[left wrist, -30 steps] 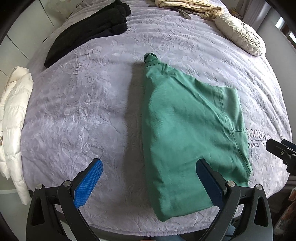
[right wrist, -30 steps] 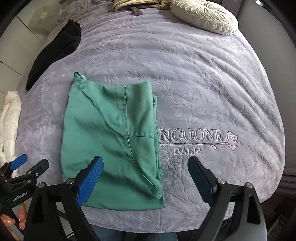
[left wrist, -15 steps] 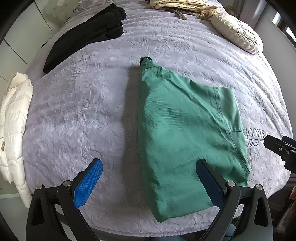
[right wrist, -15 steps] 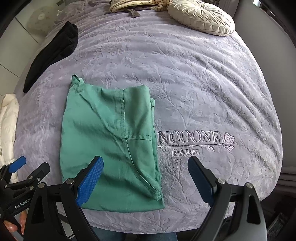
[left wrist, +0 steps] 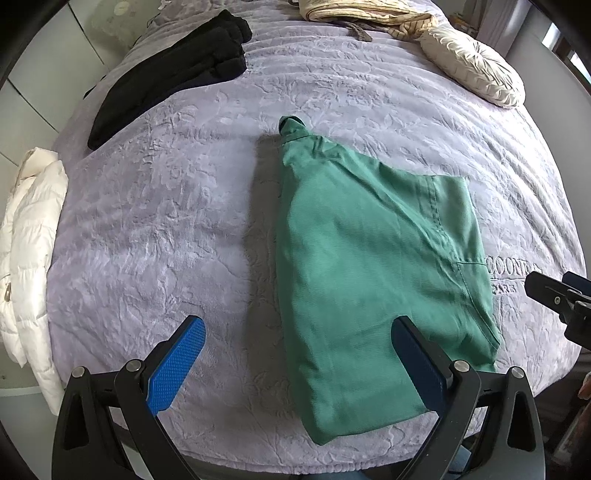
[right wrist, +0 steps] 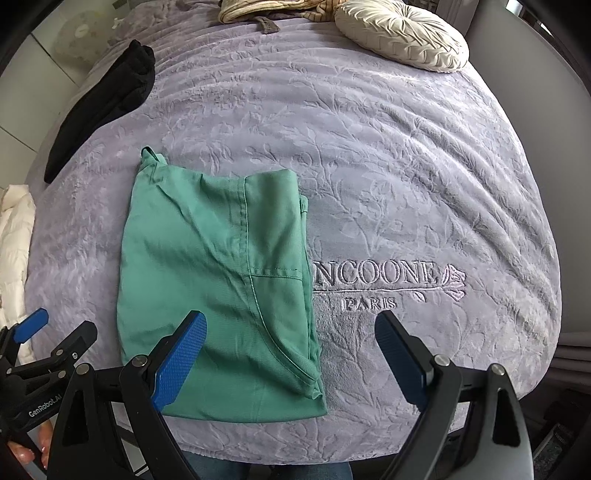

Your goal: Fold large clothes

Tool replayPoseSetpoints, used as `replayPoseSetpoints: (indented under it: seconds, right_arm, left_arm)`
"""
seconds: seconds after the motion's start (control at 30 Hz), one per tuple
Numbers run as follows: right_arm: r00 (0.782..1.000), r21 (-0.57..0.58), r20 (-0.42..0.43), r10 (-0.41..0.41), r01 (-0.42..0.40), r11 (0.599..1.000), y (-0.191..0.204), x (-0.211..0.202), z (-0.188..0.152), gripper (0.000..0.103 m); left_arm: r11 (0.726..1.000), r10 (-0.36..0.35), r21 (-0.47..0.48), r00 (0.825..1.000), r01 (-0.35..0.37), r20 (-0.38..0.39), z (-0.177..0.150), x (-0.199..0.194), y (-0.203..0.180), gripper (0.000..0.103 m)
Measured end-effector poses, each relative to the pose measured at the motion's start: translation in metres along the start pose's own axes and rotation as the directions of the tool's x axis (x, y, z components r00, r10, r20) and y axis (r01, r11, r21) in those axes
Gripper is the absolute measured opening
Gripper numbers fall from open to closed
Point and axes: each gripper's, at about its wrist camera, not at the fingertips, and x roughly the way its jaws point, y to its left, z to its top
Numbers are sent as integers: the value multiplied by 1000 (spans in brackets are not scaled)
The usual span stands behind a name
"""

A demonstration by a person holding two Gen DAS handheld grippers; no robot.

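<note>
A green garment (left wrist: 369, 266) (right wrist: 218, 280) lies folded flat on the lavender bedspread (left wrist: 166, 229) (right wrist: 388, 166), its narrow collar end pointing away from me. My left gripper (left wrist: 295, 365) hangs open above the near edge of the bed, its right finger over the garment's near hem. My right gripper (right wrist: 291, 362) is open too, its left finger over the garment's near right corner and its right finger over bare bedspread. Nothing is held. The left gripper (right wrist: 37, 332) also shows at the lower left of the right wrist view, and the right gripper (left wrist: 561, 295) at the right edge of the left wrist view.
A black garment (left wrist: 170, 70) (right wrist: 103, 103) lies at the far left of the bed. A white puffer jacket (left wrist: 29, 258) (right wrist: 14, 243) hangs over the left edge. A cream round cushion (left wrist: 476, 70) (right wrist: 402, 33) and a striped beige cloth (left wrist: 369, 14) lie at the head.
Both grippers have drawn back slightly toward me and risen; the garment sits a little farther off in both views. The garment itself has not moved. Both grippers stay open.
</note>
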Motion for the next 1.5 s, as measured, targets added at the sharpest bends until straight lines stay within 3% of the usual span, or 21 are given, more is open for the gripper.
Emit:
replayPoseSetpoints:
  seconds: [1.5]
  right_arm:
    - [999, 9, -35, 3, -3, 1000, -3, 7, -6, 94]
  left_arm:
    - [1000, 2, 3, 1000, -2, 7, -1, -3, -5, 101]
